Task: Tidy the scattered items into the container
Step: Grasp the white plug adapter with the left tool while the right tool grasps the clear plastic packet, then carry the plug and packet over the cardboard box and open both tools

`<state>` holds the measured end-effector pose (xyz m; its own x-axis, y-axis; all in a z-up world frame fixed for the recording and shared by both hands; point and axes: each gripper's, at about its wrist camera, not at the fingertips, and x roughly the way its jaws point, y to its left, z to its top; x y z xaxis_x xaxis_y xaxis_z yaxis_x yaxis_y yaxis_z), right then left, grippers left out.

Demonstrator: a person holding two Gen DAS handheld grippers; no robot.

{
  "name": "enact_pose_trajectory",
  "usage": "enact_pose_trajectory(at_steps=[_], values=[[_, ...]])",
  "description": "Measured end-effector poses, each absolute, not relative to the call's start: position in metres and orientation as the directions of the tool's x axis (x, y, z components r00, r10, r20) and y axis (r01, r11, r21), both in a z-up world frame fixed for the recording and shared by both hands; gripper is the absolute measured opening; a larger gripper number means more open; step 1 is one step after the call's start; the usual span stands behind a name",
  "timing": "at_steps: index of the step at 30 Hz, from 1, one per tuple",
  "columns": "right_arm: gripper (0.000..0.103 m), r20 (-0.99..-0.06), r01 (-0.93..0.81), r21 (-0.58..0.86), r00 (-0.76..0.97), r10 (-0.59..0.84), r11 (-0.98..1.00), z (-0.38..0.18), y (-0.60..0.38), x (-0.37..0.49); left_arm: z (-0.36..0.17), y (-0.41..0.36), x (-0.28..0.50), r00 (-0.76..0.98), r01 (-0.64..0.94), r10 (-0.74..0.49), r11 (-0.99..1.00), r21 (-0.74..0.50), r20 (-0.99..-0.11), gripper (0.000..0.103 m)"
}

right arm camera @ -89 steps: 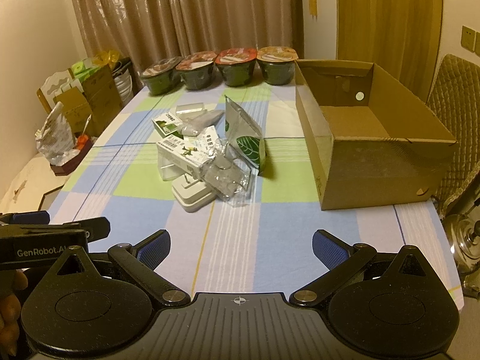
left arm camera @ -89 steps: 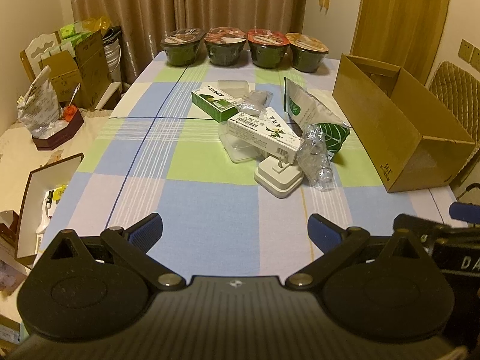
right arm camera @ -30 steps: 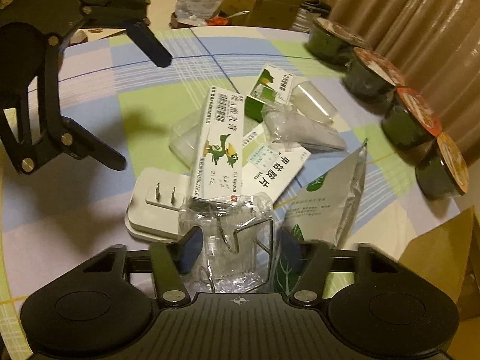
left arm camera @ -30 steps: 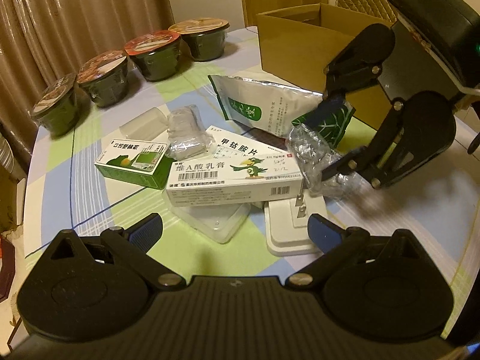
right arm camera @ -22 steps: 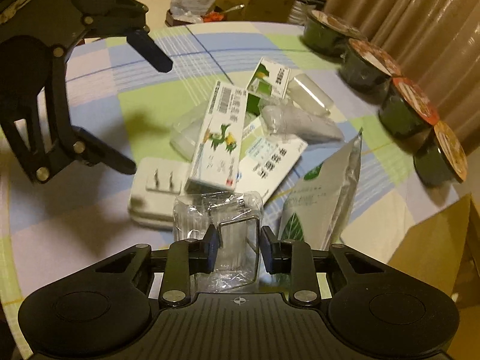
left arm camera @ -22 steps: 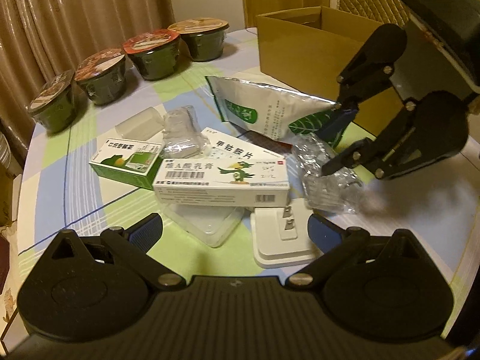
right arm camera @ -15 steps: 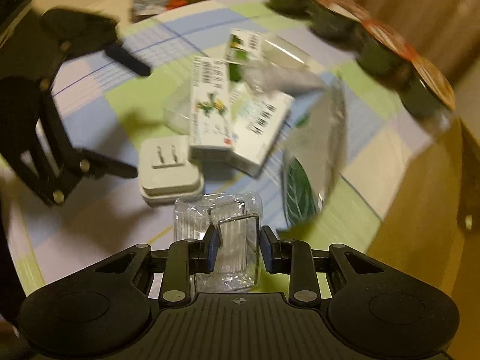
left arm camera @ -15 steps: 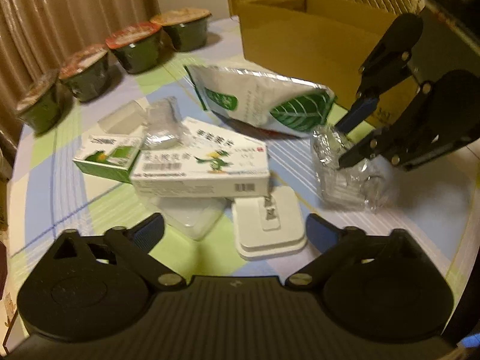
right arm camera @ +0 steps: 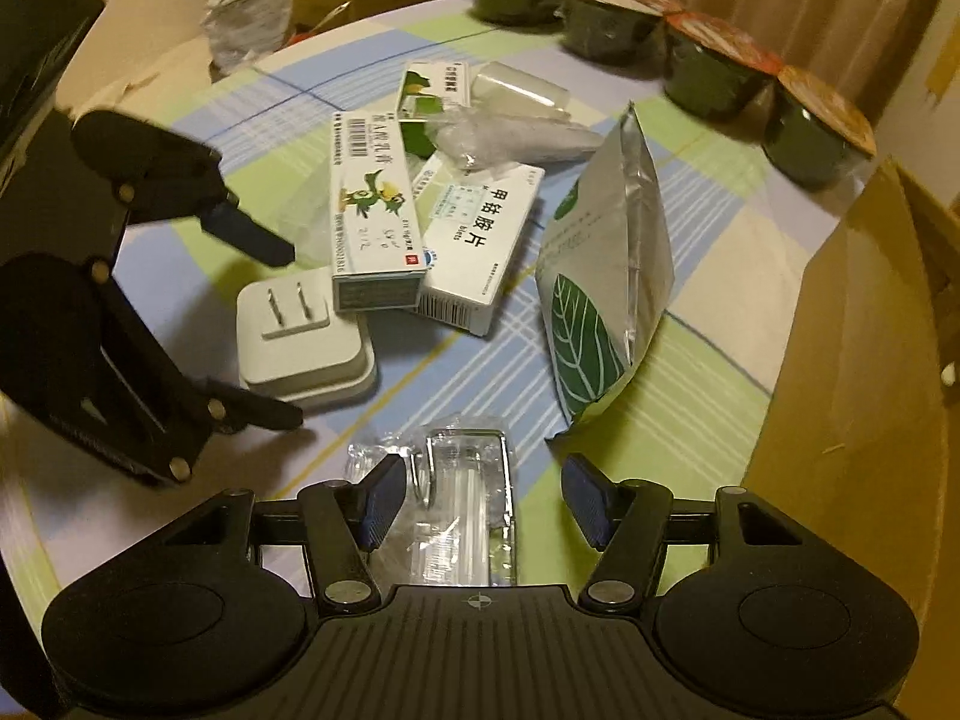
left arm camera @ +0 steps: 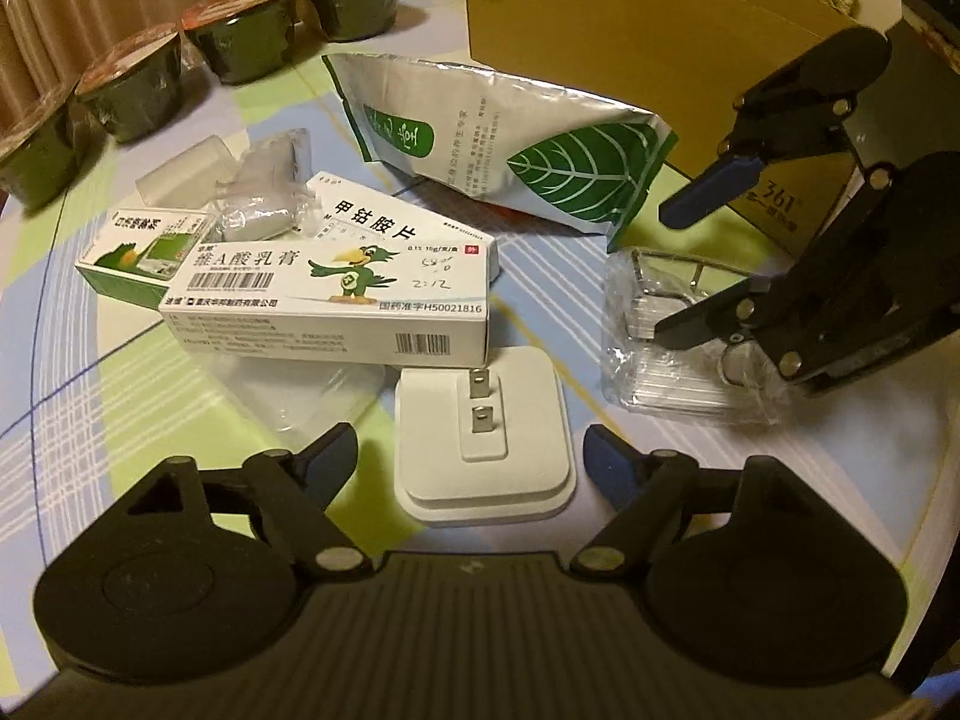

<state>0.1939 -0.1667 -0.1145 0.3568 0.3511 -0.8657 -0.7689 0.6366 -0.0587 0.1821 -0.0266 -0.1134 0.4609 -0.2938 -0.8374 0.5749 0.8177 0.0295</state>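
Note:
A clear plastic packet (right arm camera: 462, 516) with a metal clip inside lies on the checked tablecloth between the spread fingers of my right gripper (right arm camera: 483, 501), which is open; the left wrist view shows that packet (left arm camera: 672, 354) under the right gripper (left arm camera: 660, 273). My left gripper (left arm camera: 465, 462) is open around a white plug adapter (left arm camera: 480, 420), prongs up. Behind it lie a white medicine box with a green bird (left arm camera: 336, 294), a second white box (left arm camera: 384, 222), a green box (left arm camera: 138, 246) and a foil leaf pouch (left arm camera: 510, 138). The cardboard box (left arm camera: 600, 18) stands at the far right.
Several dark lidded instant-noodle bowls (left arm camera: 240, 36) line the table's far edge. A clear plastic case (left arm camera: 180, 174) and a wrapped clear bundle (left arm camera: 264, 192) sit in the pile. Bags and cartons (right arm camera: 252, 18) stand beyond the table. The cardboard box wall (right arm camera: 870, 360) is close on my right.
My right gripper, shut on the clear packet half a second ago, has opened and the packet lies on the table. My left gripper has moved in around the white plug adapter.

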Motion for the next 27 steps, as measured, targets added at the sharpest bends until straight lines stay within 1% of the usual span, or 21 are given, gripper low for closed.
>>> enact_pose_trajectory(at_steps=[2,3,5,6,7,8,18,22,27], values=[[0.064,-0.872,-0.768,-0.043,0.341,0.351,0.639,-0.119,-0.166,0.194,-0.116,-0.026,0.184,0.452,0.56,-0.301,0.828,0.004,-0.84,0.061],[0.064,-0.873,-0.77,-0.039,0.336,0.353,0.637,-0.12,-0.165,0.193,-0.117,-0.025,0.185,0.45,0.549,-0.308,0.836,-0.013,-0.838,0.061],[0.041,-0.872,-0.773,-0.043,0.338,0.354,0.633,-0.121,-0.166,0.189,-0.117,-0.024,0.183,0.454,0.529,-0.315,0.848,-0.032,-0.834,0.06],[0.04,-0.87,-0.766,-0.038,0.342,0.355,0.642,-0.12,-0.168,0.188,-0.116,-0.023,0.182,0.452,0.524,-0.321,0.851,-0.044,-0.832,0.06],[0.035,-0.867,-0.757,-0.032,0.345,0.359,0.652,-0.118,-0.17,0.187,-0.116,-0.023,0.181,0.448,0.52,-0.328,0.853,-0.057,-0.832,0.06],[0.033,-0.865,-0.748,-0.024,0.349,0.362,0.663,-0.116,-0.172,0.185,-0.114,-0.022,0.179,0.445,0.518,-0.332,0.853,-0.064,-0.832,0.06],[0.033,-0.835,-0.642,0.02,0.411,0.365,0.767,-0.085,-0.205,0.155,-0.085,-0.027,0.156,0.454,0.512,-0.331,0.857,-0.062,-0.827,0.06],[0.033,-0.81,-0.608,0.026,0.453,0.373,0.794,-0.06,-0.219,0.141,-0.064,-0.031,0.146,0.479,0.482,-0.322,0.874,-0.062,-0.817,0.06],[0.033,-0.755,-0.564,0.008,0.538,0.374,0.826,-0.016,-0.241,0.133,-0.034,-0.046,0.136,0.507,0.493,-0.337,0.869,-0.054,-0.793,0.06]])
